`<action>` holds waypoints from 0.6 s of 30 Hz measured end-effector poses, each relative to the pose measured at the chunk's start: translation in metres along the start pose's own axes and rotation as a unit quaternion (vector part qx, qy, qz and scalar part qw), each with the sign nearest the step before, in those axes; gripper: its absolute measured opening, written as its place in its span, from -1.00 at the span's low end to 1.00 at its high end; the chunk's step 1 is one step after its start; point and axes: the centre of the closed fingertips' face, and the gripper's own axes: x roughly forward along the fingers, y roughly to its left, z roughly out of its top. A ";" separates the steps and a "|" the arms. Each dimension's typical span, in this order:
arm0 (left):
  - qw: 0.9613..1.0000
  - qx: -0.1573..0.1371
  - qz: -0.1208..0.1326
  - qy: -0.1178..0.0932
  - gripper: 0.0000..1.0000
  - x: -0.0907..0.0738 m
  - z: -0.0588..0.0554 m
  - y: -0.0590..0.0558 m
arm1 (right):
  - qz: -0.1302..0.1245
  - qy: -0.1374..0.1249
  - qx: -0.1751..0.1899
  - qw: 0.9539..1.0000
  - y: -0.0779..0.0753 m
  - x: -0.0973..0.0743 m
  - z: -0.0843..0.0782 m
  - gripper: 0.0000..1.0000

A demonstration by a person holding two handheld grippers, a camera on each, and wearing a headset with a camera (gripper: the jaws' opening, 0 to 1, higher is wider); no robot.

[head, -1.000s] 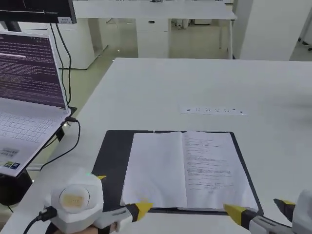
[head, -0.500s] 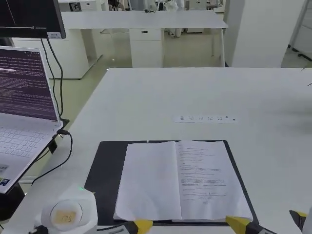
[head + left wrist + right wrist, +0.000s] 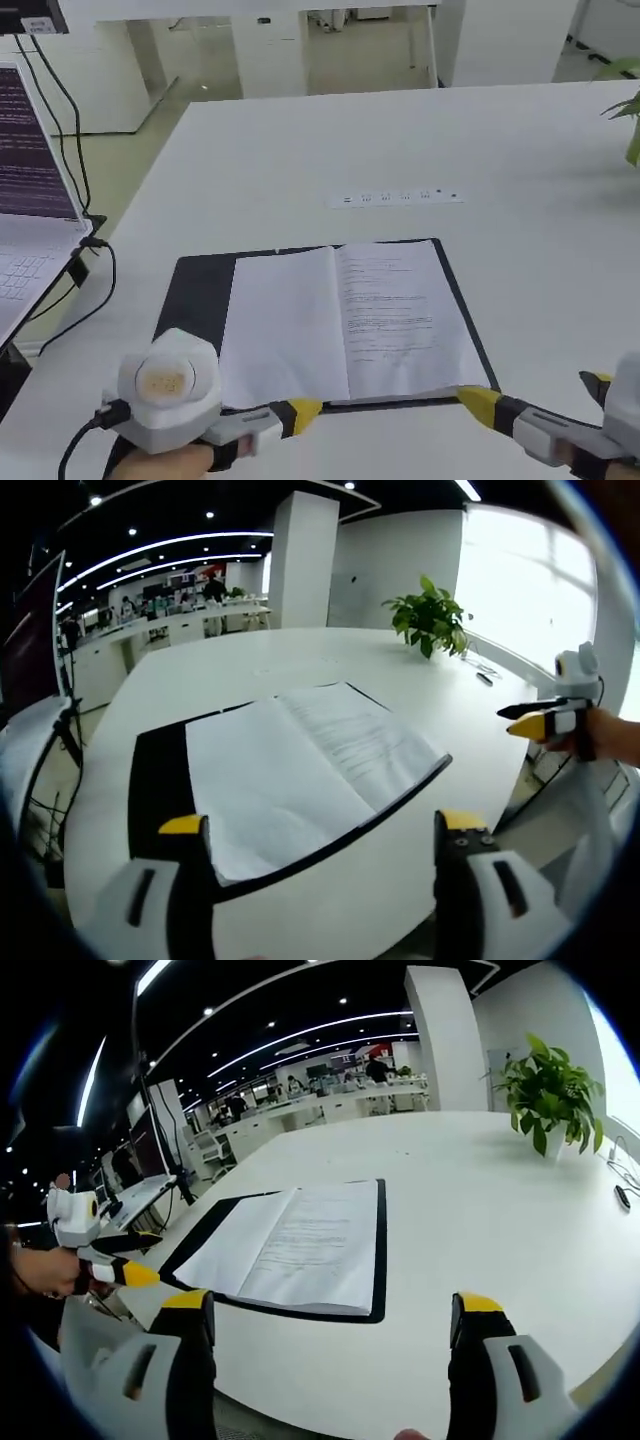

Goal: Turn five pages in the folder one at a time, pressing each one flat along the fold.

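An open folder (image 3: 330, 320) with a black cover and white pages lies flat on the white table (image 3: 300, 150); its right page (image 3: 392, 320) carries printed text and its left page (image 3: 280, 330) is blank. My left gripper (image 3: 320, 825) is open at the folder's near-left corner, with one yellow fingertip (image 3: 300, 411) just short of the bottom edge. My right gripper (image 3: 540, 392) is open at the near-right corner, empty, with its jaws wide apart (image 3: 335, 1300). Neither gripper touches the paper.
An open laptop (image 3: 25, 200) stands at the left table edge, with a black cable (image 3: 85, 290) hanging beside it. A flush socket strip (image 3: 395, 197) sits behind the folder. A potted plant (image 3: 545, 1080) stands at the far right of the table.
The head camera has tilted and shifted, so the folder sits higher in view. Both grippers stay open at the folder's near edge; the pages have not moved.
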 end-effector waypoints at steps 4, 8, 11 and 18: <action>1.000 0.012 -0.017 0.004 0.80 0.022 0.003 -0.020 | -0.001 0.001 0.003 1.000 -0.005 -0.001 -0.005 0.94; 0.999 0.017 -0.036 0.007 0.76 0.041 0.008 -0.039 | 0.000 0.002 0.004 1.000 -0.004 -0.001 -0.007 0.94; 0.999 0.024 -0.047 0.011 0.73 0.054 0.009 -0.049 | 0.004 0.003 0.004 1.000 -0.002 0.000 -0.007 0.94; 0.997 0.039 -0.070 0.011 0.61 0.093 0.015 -0.075 | 0.008 0.001 -0.001 1.000 0.001 0.001 -0.007 0.93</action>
